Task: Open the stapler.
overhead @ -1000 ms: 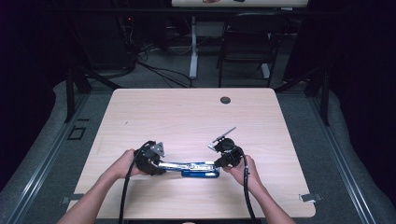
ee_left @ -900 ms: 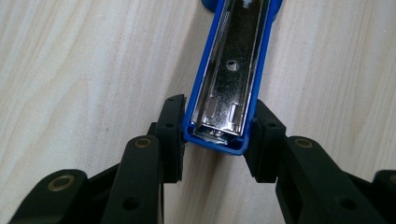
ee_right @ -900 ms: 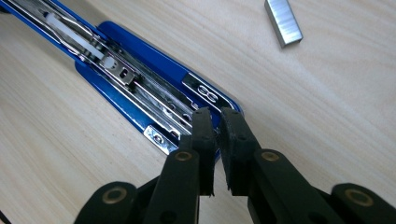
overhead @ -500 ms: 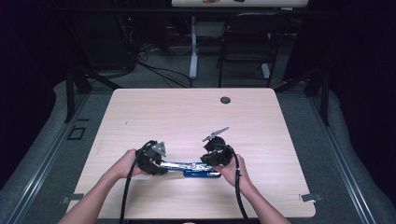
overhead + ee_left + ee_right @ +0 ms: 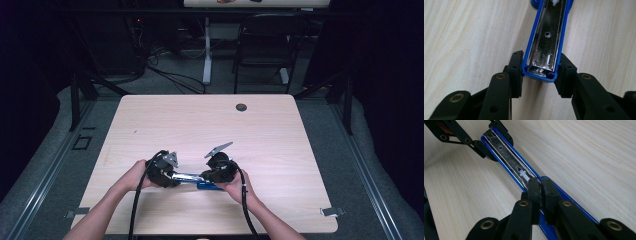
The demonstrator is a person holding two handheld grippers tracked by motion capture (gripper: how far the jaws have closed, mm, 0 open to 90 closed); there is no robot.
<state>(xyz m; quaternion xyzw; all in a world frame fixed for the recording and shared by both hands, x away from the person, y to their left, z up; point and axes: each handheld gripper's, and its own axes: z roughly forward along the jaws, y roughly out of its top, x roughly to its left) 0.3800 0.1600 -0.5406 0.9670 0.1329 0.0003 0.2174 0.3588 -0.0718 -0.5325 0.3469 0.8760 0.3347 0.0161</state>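
near the counter's [image 5: 280,125] front edge your left tongs [image 5: 539,72] stay clamped on one end of the opened blue stapler [image 5: 547,37]; that grip shows close up in the left gripper view. the right gripper view shows your right tongs [image 5: 540,190] pressed together over its metal channel. bare counter lies beyond.

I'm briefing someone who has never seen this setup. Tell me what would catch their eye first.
A blue stapler, swung open flat, lies near the front edge of the wooden table, stretched between two hand-held grippers. The left gripper clamps its far end by the sides; the right gripper, jaws shut, presses into the shiny metal channel near the hinge. A small dark disc sits near the table's far edge.
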